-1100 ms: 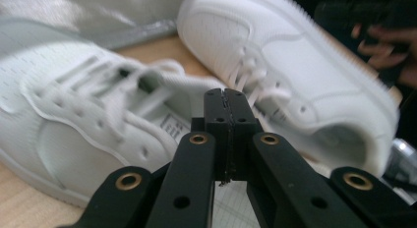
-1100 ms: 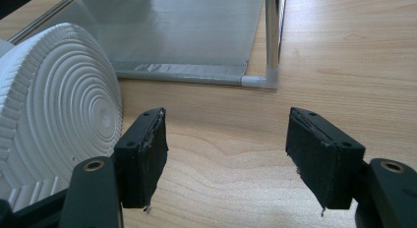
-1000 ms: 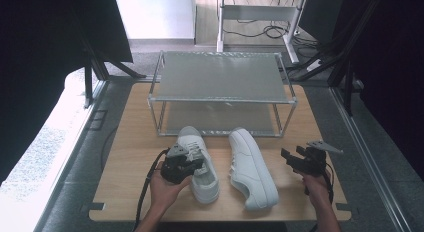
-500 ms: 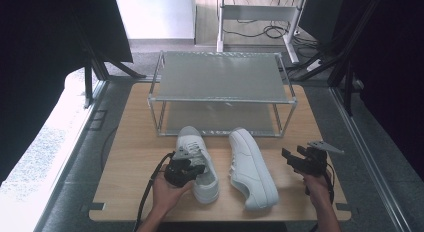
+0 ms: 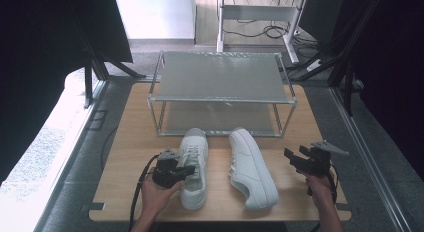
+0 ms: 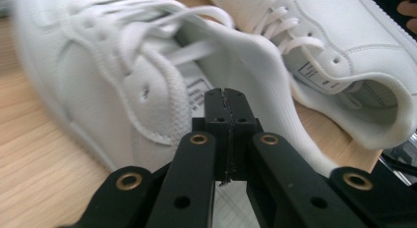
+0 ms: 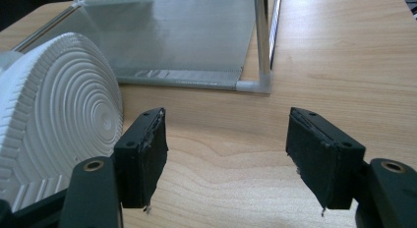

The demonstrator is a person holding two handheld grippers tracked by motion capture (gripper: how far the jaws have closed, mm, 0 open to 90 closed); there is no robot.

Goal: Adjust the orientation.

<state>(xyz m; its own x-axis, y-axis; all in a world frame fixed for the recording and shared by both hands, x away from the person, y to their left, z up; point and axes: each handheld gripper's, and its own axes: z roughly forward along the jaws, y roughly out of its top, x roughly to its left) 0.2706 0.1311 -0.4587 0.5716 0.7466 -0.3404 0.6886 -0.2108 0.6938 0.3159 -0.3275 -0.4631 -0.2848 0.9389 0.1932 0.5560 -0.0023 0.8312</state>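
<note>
Left jaws pinched shut at the left shoe's collar; right jaws wide apart, idle.
Left gripper point(image 6: 226, 98) nips the left shoe point(image 5: 193, 167) collar; right gripper point(image 7: 226, 154) hangs beside the right shoe point(image 5: 252, 168). Light, soft upper, likely grippy: hold the collar rim. Toes point at the rack point(image 5: 220, 99), long axes running away from the person.

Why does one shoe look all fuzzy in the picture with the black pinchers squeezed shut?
In the left gripper view the near white shoe is blurred, too close to the camera, while the other shoe looks sharper. In the high view both are crisp, with bright daylight glaring at the left edge.
</note>
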